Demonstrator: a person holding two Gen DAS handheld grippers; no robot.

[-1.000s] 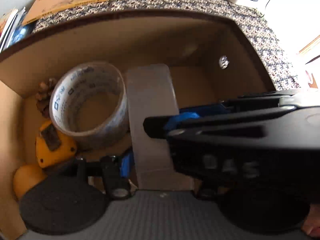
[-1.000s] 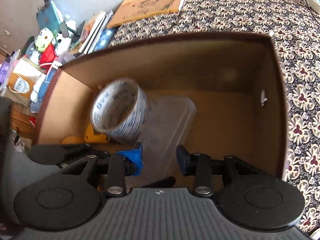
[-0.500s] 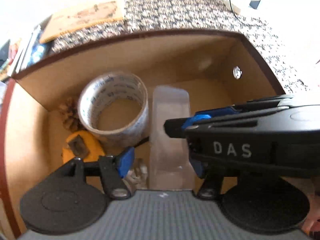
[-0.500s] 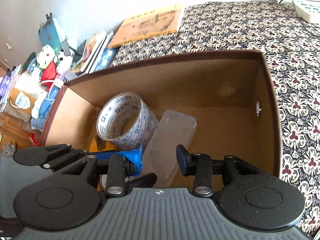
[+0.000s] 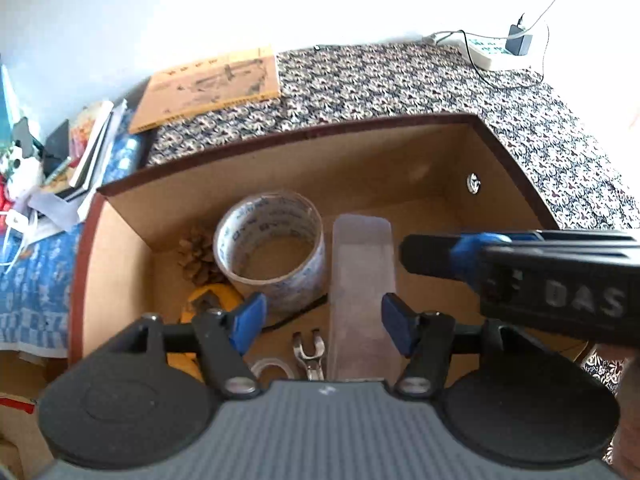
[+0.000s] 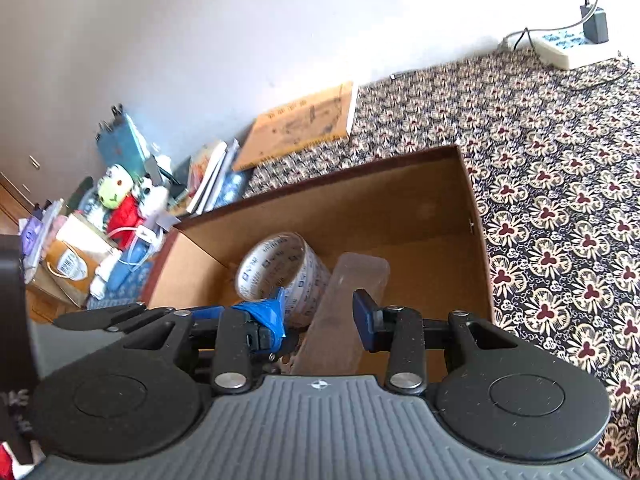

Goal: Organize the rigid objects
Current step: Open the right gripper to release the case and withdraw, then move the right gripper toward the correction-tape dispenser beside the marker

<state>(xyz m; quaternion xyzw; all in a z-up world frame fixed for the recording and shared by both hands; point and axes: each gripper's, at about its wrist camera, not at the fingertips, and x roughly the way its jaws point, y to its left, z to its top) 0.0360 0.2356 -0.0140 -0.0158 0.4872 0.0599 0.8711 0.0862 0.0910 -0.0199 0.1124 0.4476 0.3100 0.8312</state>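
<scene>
An open cardboard box [image 5: 360, 168] [image 6: 360, 208] holds a roll of clear printed tape [image 5: 272, 248] [image 6: 280, 272], a long clear plastic case [image 5: 362, 272] [image 6: 352, 288], a pine cone [image 5: 196, 256], a yellow tape measure [image 5: 212, 298], a metal clip [image 5: 308, 354] and a small tape ring [image 5: 272, 368]. My left gripper [image 5: 322, 318] hovers above the box's near side. Its jaws are opening, and nothing is pressed between them. The case lies below them on the box floor. My right gripper [image 6: 319, 312] [image 5: 424, 252] hangs open and empty over the case, to the right of the left gripper.
The box stands on a dark flower-patterned cloth [image 6: 560, 200]. Behind it lies an orange book [image 5: 212, 84]. A white power strip [image 5: 488, 52] with a plugged adapter sits far right. Stacked books [image 5: 92, 144] and toys [image 6: 116, 200] crowd the left side.
Both grippers have lifted and drawn back from inside the box, so more of the room shows. The left jaws have spread wider. The clear case stays lying in the box.
</scene>
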